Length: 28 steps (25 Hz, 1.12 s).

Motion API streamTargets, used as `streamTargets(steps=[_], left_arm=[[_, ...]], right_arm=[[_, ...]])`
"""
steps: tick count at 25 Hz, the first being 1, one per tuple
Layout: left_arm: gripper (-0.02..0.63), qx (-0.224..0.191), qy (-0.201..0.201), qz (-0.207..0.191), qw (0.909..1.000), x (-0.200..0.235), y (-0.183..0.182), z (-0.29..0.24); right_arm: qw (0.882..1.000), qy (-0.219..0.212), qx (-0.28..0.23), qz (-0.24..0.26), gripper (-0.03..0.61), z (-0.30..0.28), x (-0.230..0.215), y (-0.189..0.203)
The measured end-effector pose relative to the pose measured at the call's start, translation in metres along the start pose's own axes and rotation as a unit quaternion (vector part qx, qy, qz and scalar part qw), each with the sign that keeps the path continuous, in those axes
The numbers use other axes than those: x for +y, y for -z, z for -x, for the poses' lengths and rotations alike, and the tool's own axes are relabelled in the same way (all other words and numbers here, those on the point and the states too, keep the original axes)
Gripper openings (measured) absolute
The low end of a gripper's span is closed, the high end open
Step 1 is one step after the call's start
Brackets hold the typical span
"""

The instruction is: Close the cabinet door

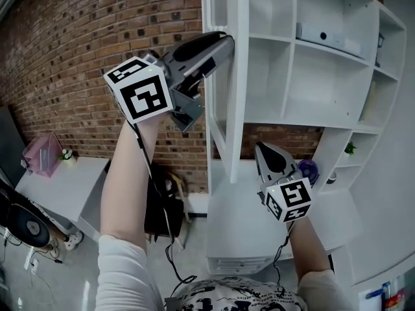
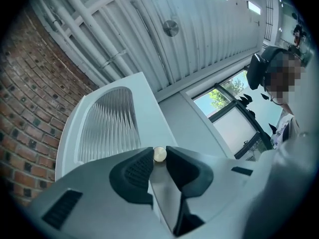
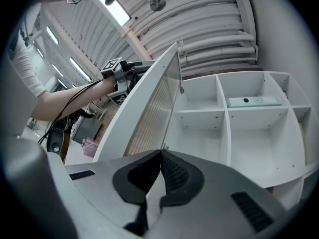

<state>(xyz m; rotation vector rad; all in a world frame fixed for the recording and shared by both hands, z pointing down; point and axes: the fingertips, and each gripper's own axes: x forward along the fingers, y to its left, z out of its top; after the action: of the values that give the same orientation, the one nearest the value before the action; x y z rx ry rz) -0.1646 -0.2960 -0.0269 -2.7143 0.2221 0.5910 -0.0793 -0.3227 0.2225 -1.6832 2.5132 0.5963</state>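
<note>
The white cabinet door (image 1: 235, 76) stands open, sticking out from the shelves (image 1: 292, 57). Up high, the left gripper (image 1: 222, 42) has its fingers pinched on the door's little round knob (image 2: 159, 154) — from above, the knob is hidden. The right gripper (image 1: 262, 149) sits lower by the door's bottom edge, fingers pressed together with nothing in them — I can't tell if it touches the door.

White sleeves (image 1: 123, 271) — black cables (image 1: 150, 167), black-and-white marker cubes (image 1: 144, 96).
</note>
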Motion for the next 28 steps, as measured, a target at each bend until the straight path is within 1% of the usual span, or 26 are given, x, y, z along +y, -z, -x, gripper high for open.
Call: streamTargets(steps=[5, 15, 21, 25, 28], left_arm=[[0.092, 0.002, -0.018, -0.01, 0.9998, -0.003, 0.01, -0.027], [0.091, 0.023, -0.075, -0.045, 0.996, -0.005, 0.037, -0.078], [0.087, 0.047, -0.101, -0.044, 0.9928, -0.002, 0.058, -0.114], [0.086, 0.055, -0.126, -0.055, 0.989, 0.005, 0.075, -0.143], [0.087, 0.056, -0.138, -0.054, 0.9873, 0.015, 0.089, -0.165]], right_arm=[[1.0, -0.011, 0.003, -0.002, 0.015, -0.001, -0.033, 0.007], [0.999, -0.037, -0.004, -0.007, 0.015, 0.013, -0.078, 0.026], [0.999, -0.042, -0.007, -0.009, 0.015, 0.025, -0.114, 0.037], [0.999, -0.045, -0.006, -0.011, 0.015, 0.031, -0.144, 0.045], [0.999, -0.044, -0.004, -0.017, 0.015, 0.035, -0.167, 0.053]])
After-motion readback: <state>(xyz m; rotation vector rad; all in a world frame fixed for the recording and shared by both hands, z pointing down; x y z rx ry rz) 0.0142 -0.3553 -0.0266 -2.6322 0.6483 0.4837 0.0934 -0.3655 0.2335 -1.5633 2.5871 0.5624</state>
